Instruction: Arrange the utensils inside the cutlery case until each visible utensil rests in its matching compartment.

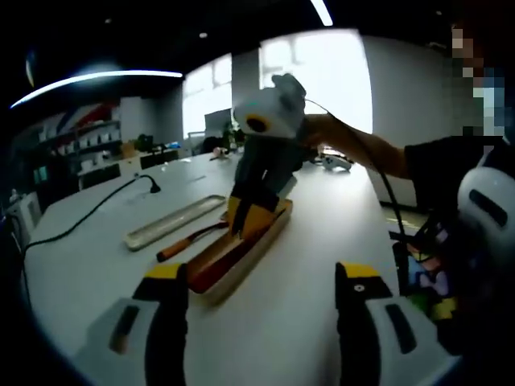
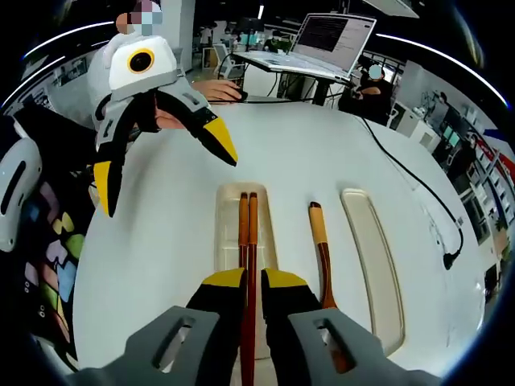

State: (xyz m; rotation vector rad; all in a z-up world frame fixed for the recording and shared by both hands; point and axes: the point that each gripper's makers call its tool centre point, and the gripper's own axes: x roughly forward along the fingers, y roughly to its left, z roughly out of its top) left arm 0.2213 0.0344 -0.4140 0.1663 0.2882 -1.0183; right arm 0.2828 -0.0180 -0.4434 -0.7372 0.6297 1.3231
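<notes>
Right gripper (image 2: 250,283) has its yellow-tipped jaws pinched nearly together w/ the chopsticks (image 2: 248,241) running between them, so it's clamped on the pair, which lies lengthwise in the cutlery case (image 2: 269,233), a shallow cream tray on the white desk (image 2: 306,153). In the left gripper view the same gripper comes down into the case from above. Just beside the case, on the bare desk, there's a wooden-handled utensil (image 2: 321,249), can't tell what's on the business end. Past that lies the case lid (image 2: 372,257), apart from the tray. Left gripper (image 1: 261,277) is held up off the desk w/ jaws spread wide, nothing in them. A black cable (image 2: 418,185) snakes across the far side of the desk and a laptop (image 2: 331,36) sits at the back edge.
</notes>
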